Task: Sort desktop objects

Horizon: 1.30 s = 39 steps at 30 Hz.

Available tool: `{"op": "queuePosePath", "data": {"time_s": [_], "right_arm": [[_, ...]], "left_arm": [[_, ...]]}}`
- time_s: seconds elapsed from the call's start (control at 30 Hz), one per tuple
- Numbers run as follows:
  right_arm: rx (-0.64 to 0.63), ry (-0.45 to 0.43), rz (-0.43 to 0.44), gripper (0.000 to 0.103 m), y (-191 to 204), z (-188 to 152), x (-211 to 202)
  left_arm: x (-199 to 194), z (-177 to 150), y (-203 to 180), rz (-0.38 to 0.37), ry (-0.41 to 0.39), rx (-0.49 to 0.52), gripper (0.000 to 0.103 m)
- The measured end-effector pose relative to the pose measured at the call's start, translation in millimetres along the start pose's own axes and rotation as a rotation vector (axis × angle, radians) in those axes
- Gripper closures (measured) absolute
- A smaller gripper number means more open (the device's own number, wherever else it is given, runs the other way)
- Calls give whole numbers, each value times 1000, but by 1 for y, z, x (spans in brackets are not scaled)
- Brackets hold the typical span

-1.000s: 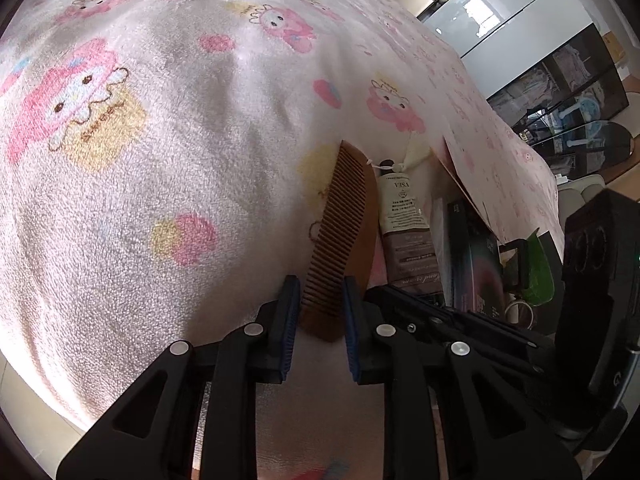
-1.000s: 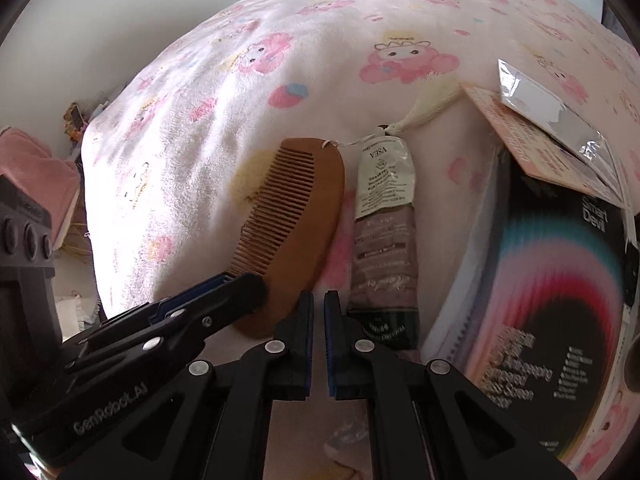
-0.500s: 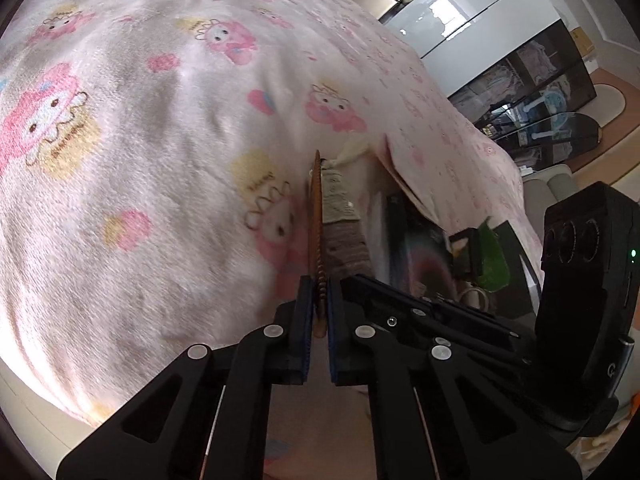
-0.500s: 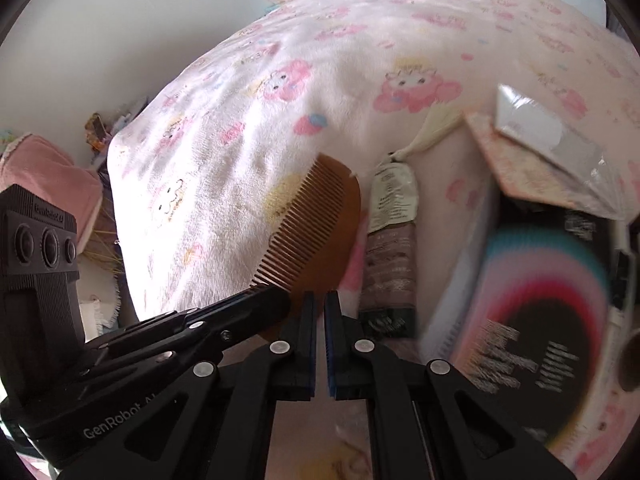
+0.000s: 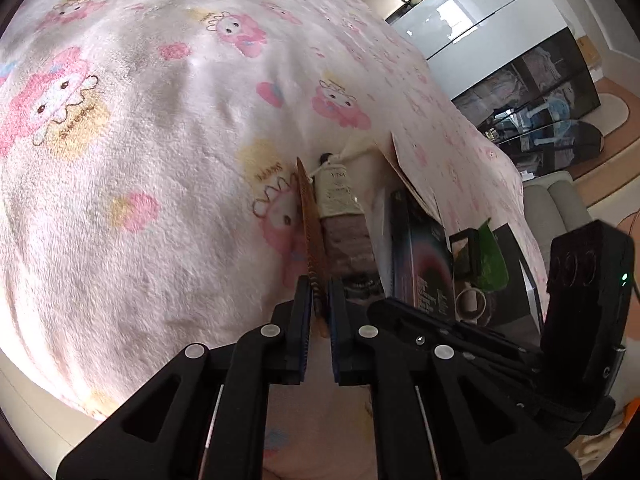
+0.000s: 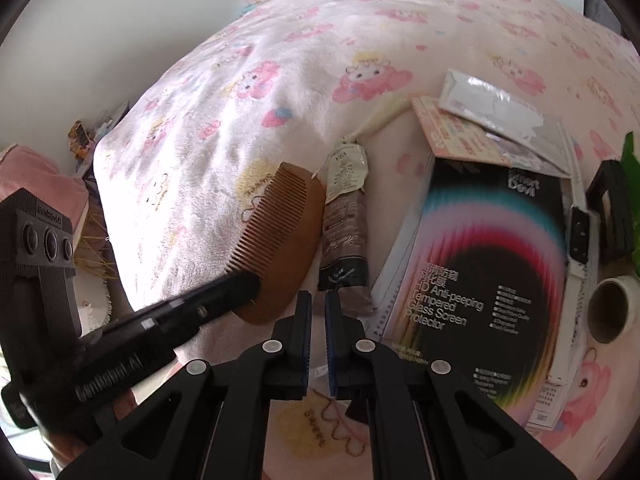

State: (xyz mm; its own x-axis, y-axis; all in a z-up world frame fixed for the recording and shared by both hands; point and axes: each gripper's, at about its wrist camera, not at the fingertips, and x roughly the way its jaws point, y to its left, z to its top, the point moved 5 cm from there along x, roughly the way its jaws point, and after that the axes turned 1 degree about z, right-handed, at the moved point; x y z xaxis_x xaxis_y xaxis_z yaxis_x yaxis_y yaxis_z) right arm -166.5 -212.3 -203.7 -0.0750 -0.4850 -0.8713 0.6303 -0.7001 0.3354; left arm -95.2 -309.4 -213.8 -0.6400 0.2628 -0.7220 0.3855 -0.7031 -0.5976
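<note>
Left gripper (image 5: 319,312) is clamped on the near end of the wooden comb (image 6: 280,236), pads on its two flat faces, so the comb stands on edge and shows as a thin sliver in the left view. Grip sits low on the spine end, likely to keep the teeth free. Comb appears raised off the pink blanket (image 5: 140,160), just beside the brown sachet (image 6: 344,232); whether its far tip touches the fabric cannot be told. Right gripper (image 6: 318,320) hovers near, jaws almost together, nothing between them. Screen-protector box (image 6: 480,272) lies to the right under a card and clear packet. No sorting destination is in view; the tape roll (image 6: 610,310) is cut off at the frame edge.
</note>
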Motion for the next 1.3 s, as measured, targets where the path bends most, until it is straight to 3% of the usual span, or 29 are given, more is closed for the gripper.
{"op": "queuePosePath", "data": {"time_s": [0.17, 0.27, 0.4, 0.47, 0.5, 0.63, 0.8, 0.97, 1.2, 1.3], "right_arm": [[-13, 35, 16, 96, 6, 6, 20], [-14, 49, 16, 96, 7, 9, 31], [-9, 57, 27, 96, 6, 8, 32], [-10, 56, 9, 96, 5, 8, 28], [-14, 52, -15, 94, 4, 8, 23], [-35, 9, -92, 70, 2, 8, -1], [25, -65, -92, 55, -14, 6, -32], [114, -109, -101, 55, -39, 1, -53], [151, -132, -74, 55, -50, -9, -78], [154, -138, -64, 55, -47, -15, -90]], "left_arm": [[17, 6, 6, 13, 30, 15, 84], [27, 7, 8, 14, 44, 15, 84], [29, 6, 3, 7, 49, 32, 97], [24, 4, -3, 8, 39, 44, 97], [19, 3, -6, 5, 32, 49, 97], [0, -1, -20, -45, 8, 48, 97], [-8, -16, -43, -62, 15, 87, 97], [-4, -36, -66, -58, 37, 136, 97], [-14, -40, -88, -83, 13, 158, 97], [-21, -39, -96, -127, 9, 157, 97]]}}
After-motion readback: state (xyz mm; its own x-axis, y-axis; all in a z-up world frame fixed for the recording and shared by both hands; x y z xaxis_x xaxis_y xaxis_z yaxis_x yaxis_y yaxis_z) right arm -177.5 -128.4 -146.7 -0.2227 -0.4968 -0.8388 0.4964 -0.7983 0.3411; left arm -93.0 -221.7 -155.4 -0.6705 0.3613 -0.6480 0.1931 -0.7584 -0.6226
